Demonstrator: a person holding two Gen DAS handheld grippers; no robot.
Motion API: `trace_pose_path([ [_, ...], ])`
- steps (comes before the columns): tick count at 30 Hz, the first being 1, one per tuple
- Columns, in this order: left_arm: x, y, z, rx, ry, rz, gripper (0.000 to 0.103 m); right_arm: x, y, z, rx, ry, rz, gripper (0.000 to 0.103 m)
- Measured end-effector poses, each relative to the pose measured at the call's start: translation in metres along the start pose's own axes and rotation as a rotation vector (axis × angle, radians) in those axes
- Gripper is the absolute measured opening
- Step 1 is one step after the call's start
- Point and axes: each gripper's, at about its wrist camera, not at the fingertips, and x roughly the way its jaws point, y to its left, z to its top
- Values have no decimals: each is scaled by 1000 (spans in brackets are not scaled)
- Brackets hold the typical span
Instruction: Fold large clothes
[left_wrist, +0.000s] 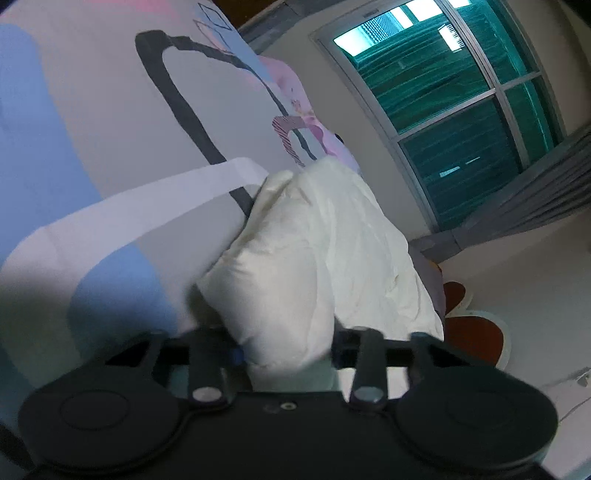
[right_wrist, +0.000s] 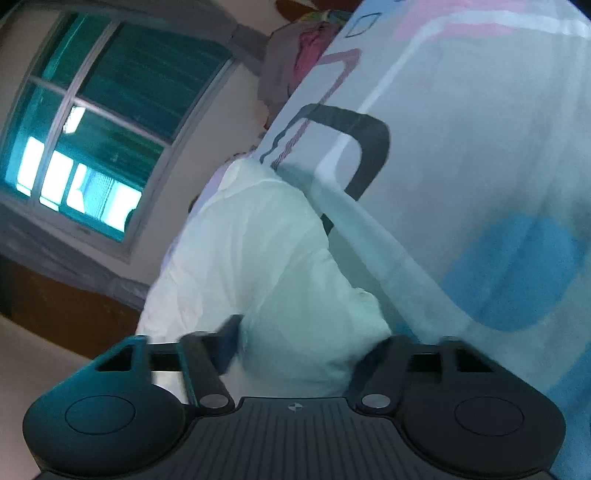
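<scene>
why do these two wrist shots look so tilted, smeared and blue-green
Left wrist view: fisheye bends the window frame, the horizon is rolled, and the white garment is soft with motion blur. Right wrist view: bright window panes blow out, a teal cast tints the garment, and the patterned sheet smears.

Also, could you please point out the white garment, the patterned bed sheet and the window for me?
white garment (left_wrist: 314, 258), left wrist view, on its bunched middle.
patterned bed sheet (right_wrist: 480, 155), right wrist view, on a pale bare patch.
window (left_wrist: 461, 92), left wrist view, on the teal pane.
</scene>
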Motion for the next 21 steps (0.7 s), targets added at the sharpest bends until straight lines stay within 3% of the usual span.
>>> trace_pose_path([
  [5, -12, -10, -3, 48, -10, -4, 19, -13, 13, 0, -74, -15, 21, 28],
  [12, -44, -23, -4, 77, -34, -36, 18, -38, 31, -9, -149, -16, 33, 25],
  [21, -104, -16, -41, 89, -19, -43, 18, -101, 18, -32, -179, 3, 26, 25],
])
